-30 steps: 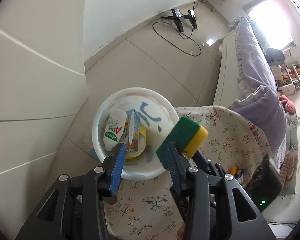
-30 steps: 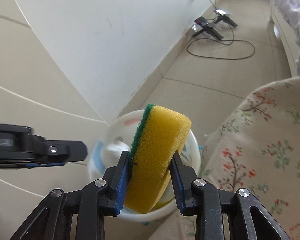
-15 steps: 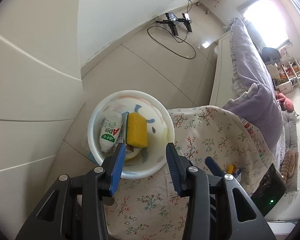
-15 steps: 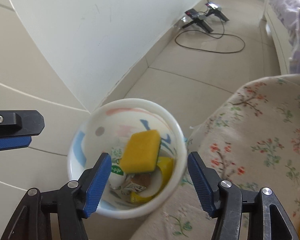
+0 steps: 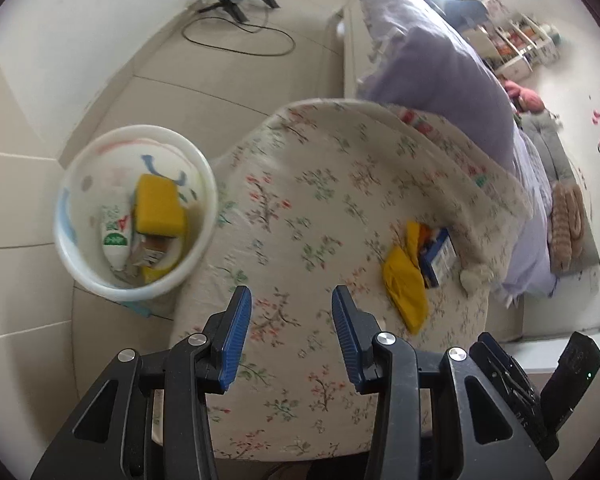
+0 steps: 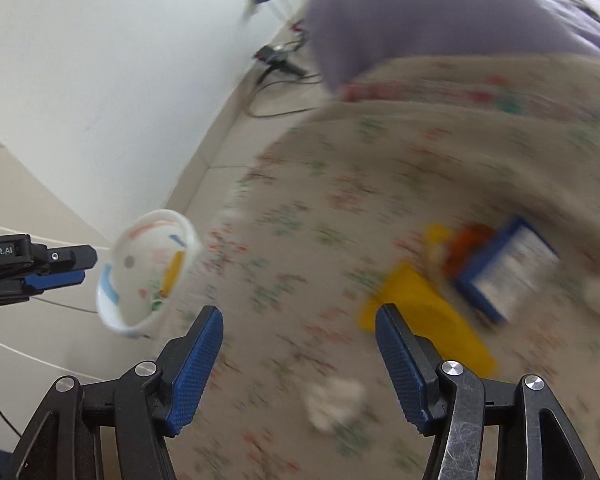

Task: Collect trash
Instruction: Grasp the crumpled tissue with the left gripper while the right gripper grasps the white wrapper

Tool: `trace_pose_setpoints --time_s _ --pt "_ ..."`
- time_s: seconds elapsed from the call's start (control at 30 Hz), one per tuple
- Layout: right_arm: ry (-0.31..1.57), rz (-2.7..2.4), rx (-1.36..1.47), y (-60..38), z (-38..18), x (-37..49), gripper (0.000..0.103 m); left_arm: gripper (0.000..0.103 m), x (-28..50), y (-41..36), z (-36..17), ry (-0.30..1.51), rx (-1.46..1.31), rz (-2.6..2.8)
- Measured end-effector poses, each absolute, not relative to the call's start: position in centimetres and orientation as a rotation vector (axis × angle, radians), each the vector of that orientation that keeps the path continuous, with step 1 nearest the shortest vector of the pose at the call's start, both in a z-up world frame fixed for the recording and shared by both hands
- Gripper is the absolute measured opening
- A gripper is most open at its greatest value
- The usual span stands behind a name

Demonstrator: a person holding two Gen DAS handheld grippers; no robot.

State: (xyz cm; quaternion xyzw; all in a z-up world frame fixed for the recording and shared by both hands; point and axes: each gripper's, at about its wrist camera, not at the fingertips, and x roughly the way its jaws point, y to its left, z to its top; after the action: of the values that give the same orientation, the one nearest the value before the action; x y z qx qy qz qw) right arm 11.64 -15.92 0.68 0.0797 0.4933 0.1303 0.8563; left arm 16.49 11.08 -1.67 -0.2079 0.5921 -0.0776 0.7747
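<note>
One white bin (image 5: 88,280) stands on the tiled floor (image 5: 204,96) at the left, holding one yellow sponge (image 5: 158,210), one white bottle (image 5: 116,236) and some cartons (too jumbled to count). Beside it is one table under a floral cloth (image 5: 320,208). The left gripper (image 5: 290,336) hovers over the cloth, jaws apart and empty; the right gripper (image 6: 298,364) is likewise apart, nothing between. Further right lie one yellow wrapper (image 5: 406,288), one blue box (image 5: 440,254) and two crumpled tissues (image 6: 334,402), then a lilac bed (image 5: 440,64).
</note>
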Motion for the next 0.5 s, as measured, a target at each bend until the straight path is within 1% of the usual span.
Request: trace_pose_setpoints --time_s 0.2,0.4,0.5 --pt "1.126 0.089 0.364 -23.8 -2.8 4.5 0.069 0.045 14.3 2.7 -3.9 1.379 -0.303 -0.312" --pt "1.162 0.019 0.505 -26.5 -5.6 -0.7 0.069 0.045 13.1 -1.2 -5.2 1.385 -0.193 -0.331" --pt "1.164 0.026 0.559 -26.5 -6.4 -2.1 0.069 0.052 12.9 -2.5 -5.9 1.38 -0.147 -0.336"
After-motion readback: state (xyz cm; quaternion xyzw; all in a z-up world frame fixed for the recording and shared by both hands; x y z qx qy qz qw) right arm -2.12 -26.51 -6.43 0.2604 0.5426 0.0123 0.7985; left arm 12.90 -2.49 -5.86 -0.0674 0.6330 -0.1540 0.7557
